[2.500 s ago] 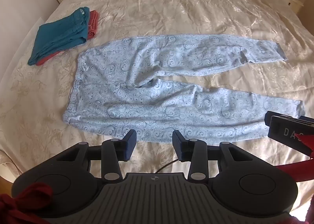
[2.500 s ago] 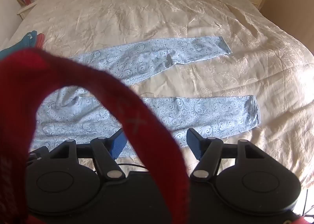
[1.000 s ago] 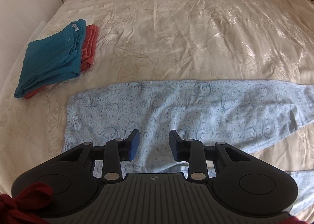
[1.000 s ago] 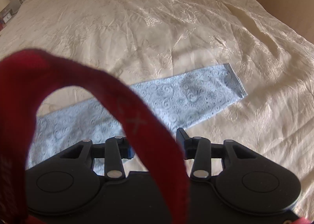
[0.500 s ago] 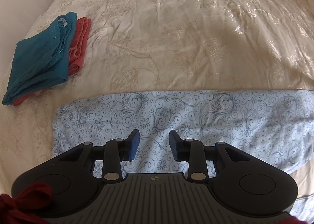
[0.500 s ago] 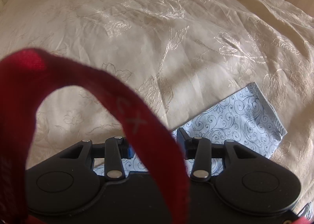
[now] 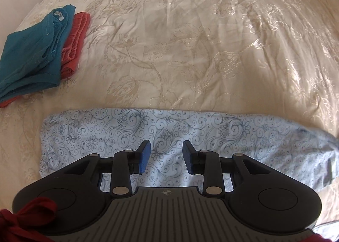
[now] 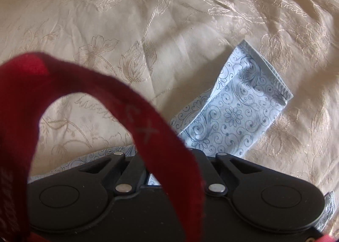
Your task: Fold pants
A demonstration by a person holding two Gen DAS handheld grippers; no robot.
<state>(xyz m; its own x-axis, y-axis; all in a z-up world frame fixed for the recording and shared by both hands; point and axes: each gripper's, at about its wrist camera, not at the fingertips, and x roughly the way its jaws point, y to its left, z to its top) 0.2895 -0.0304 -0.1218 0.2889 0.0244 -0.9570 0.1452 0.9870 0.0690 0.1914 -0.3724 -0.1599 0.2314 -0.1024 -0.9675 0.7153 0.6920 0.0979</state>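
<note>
Lying flat on the cream bedspread (image 7: 190, 51): pale blue patterned pants (image 7: 161, 129). Hovering over them, left gripper (image 7: 166, 155), jaws wide; right gripper (image 8: 169, 170) seemingly pinching the leg, jaws hidden behind a red strap (image 8: 148, 127). Sitting apart, teal and red folded clothes (image 7: 36, 55).

Soft daylight fills both views, bright but not harsh. In the left wrist view the satin bedspread (image 7: 190, 51) throws white glare along its creases at the right side, while its left side stays flatter and duller. The left tool (image 7: 166, 158) casts only a faint shadow on the pants (image 7: 211, 131) beneath it. In the right wrist view a broad soft shadow crosses the bedspread (image 8: 190, 36) diagonally, and the pants cuff (image 8: 243, 114) is sharp. A red strap (image 8: 148, 127) close to the lens is badly out of focus. Both pictures bulge with fisheye distortion, and their corners darken to black.
</note>
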